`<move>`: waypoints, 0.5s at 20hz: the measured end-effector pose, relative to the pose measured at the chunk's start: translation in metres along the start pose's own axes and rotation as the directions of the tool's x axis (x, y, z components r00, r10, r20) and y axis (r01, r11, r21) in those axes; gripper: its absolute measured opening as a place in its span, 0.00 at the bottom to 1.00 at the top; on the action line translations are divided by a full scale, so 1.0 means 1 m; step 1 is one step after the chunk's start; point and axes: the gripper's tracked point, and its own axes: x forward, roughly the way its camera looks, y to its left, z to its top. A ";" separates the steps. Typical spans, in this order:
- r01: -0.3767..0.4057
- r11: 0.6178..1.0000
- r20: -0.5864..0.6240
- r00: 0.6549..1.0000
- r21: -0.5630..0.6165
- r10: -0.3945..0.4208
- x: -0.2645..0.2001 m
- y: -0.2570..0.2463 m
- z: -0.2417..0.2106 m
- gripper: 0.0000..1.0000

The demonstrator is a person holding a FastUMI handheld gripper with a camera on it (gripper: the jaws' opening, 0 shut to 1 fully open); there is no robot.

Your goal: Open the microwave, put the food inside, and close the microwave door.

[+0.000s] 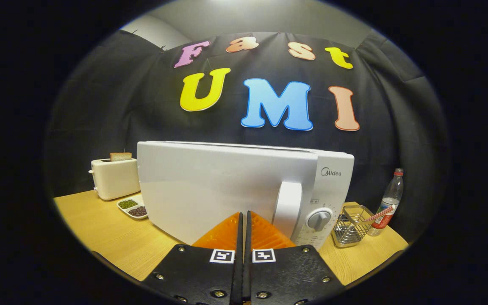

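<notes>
On the left, towards the surface's [100, 237] back edge, we've got a toaster [115, 178] with a slice of bread [120, 156] poking up, and a two-part dish [133, 208] just in front. Centre stage, the microwave [227, 190] lies long axis left to right, door facing us, its handle [287, 207] upright beside the dial [319, 219]. Our hand-held gripper [244, 217] has its fingers pressed together, empty, tips right at the door. Near the right edge: a wire basket [350, 226] and a bottle [390, 201].
</notes>
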 end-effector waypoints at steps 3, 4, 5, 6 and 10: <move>0.038 0.999 -0.018 0.999 -0.007 -0.039 0.021 -0.011 -0.006 0.01; 0.042 0.999 -0.026 0.999 -0.001 -0.042 0.029 -0.014 -0.007 0.01; 0.036 0.999 -0.028 0.999 0.016 -0.035 0.030 -0.012 -0.007 0.01; 0.041 0.999 -0.010 0.999 0.003 -0.041 0.036 -0.015 -0.004 0.01; 0.054 0.997 -0.048 0.997 -0.049 -0.056 0.037 -0.020 -0.012 0.01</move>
